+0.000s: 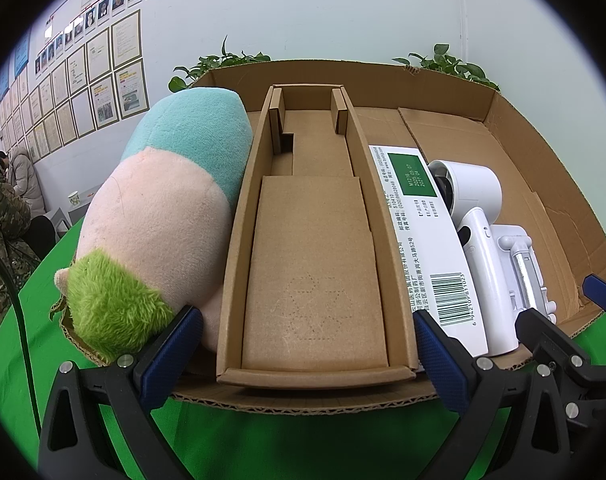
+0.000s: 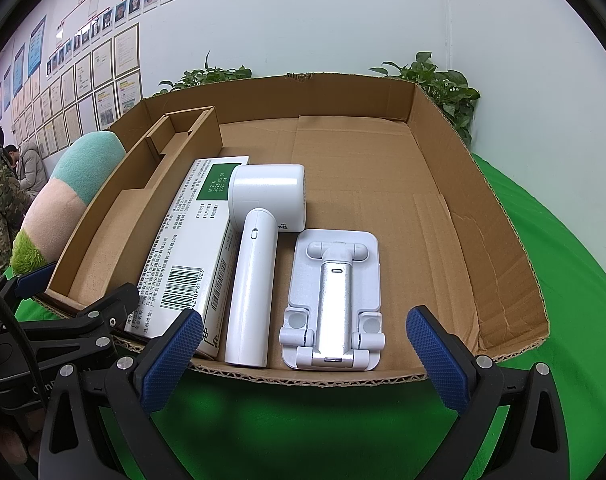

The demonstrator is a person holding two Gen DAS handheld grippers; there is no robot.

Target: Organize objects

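A shallow cardboard tray [image 2: 483,248] lies on a green cloth. In it, side by side from the left, lie a plush toy [image 1: 163,216], a long open cardboard box [image 1: 315,264], a white medicine box [image 2: 187,248], a white handheld fan [image 2: 259,256] and a white folding phone stand [image 2: 335,300]. My left gripper [image 1: 309,354] is open, its fingers either side of the near end of the long cardboard box [image 2: 135,208]. My right gripper [image 2: 303,356] is open and empty, just in front of the phone stand and the fan's handle.
The right part of the tray floor [image 2: 403,184] is bare cardboard. Green cloth [image 2: 563,248] covers the table around the tray. Potted plants [image 2: 443,88] stand behind the tray by the white wall. People [image 1: 7,208] sit at the far left.
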